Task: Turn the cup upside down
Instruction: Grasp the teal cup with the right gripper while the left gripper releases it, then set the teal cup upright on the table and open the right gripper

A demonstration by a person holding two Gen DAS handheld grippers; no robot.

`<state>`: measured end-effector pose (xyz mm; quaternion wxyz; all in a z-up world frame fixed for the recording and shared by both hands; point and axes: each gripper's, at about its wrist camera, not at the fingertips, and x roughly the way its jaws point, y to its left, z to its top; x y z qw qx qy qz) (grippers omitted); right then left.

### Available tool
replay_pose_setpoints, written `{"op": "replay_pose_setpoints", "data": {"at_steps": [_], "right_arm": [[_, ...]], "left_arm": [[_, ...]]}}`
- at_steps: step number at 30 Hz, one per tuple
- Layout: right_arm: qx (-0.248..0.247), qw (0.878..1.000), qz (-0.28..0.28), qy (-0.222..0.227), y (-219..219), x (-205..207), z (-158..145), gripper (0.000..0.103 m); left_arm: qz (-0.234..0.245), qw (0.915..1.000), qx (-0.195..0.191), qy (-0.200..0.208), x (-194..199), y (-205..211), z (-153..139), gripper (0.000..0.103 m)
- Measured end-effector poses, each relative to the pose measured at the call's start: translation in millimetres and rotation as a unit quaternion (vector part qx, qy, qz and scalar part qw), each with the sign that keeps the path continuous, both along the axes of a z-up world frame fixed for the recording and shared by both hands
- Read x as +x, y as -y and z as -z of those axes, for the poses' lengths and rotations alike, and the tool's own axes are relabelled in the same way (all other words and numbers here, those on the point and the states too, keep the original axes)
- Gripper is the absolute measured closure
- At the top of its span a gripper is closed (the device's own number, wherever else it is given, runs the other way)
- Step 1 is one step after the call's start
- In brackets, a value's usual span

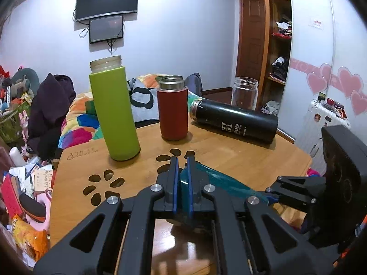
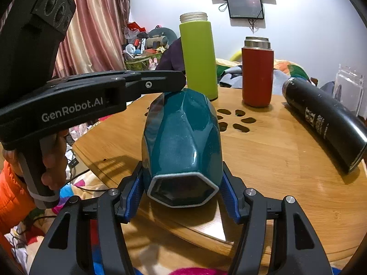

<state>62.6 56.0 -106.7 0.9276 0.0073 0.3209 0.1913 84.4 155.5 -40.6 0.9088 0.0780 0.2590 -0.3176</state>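
A teal faceted cup [image 2: 181,142] lies on its side above the wooden table [image 2: 275,160], its hexagonal base end toward the right wrist camera. My right gripper [image 2: 182,190] is shut on the cup near that end, blue pads against both sides. My left gripper [image 1: 182,167] is shut on the cup's far end, pinching its rim; the teal body [image 1: 220,181] runs off to the right toward the right gripper [image 1: 273,194]. The left gripper [image 2: 179,80] reaches in from the left in the right wrist view.
On the table [image 1: 229,155] stand a green bottle [image 1: 113,112], a red flask [image 1: 173,110] and a clear glass jar [image 1: 244,91]; a black flask [image 1: 236,120] lies on its side. Paw-shaped cut-outs [image 1: 103,185] mark the tabletop. Clutter and bedding surround the table.
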Motion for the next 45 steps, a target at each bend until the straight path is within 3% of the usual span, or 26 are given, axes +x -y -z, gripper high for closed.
{"op": "replay_pose_setpoints", "data": {"at_steps": [5,18,32,34,37,41,43,45], "right_arm": [[-0.022,1.000,0.010,0.016,9.9,-7.7,-12.3,0.046],[-0.019,0.997,0.040,0.059,26.8,-12.9,-33.7,0.050],[-0.007,0.997,0.050,0.060,30.0,-5.1,-44.8,0.053],[-0.004,0.997,0.056,0.061,34.3,-6.7,-49.2,0.053],[0.000,0.996,0.069,0.062,41.4,-9.4,-57.9,0.048],[0.003,0.992,0.095,0.086,50.5,-21.6,-72.9,0.025],[0.004,0.989,0.106,0.099,53.7,-29.7,-80.4,0.018],[0.005,0.987,0.115,0.110,55.9,-36.8,-87.3,0.014]], "left_arm": [[0.012,0.9999,-0.002,-0.002,2.1,8.4,-0.8,0.097],[0.033,0.9993,-0.014,-0.011,8.3,20.7,-1.2,0.099],[-0.003,0.9992,-0.030,-0.025,8.5,6.4,1.3,0.099],[-0.012,0.9989,-0.040,-0.024,5.1,0.4,-2.2,0.094],[-0.033,0.9982,-0.048,-0.014,-4.1,-7.8,-11.0,0.076],[-0.061,0.9962,-0.058,0.022,-22.8,-17.0,-24.4,0.036],[-0.073,0.9944,-0.066,0.038,-33.3,-21.6,-31.0,0.026],[-0.088,0.9921,-0.072,0.053,-44.2,-24.9,-37.5,0.008]]}}
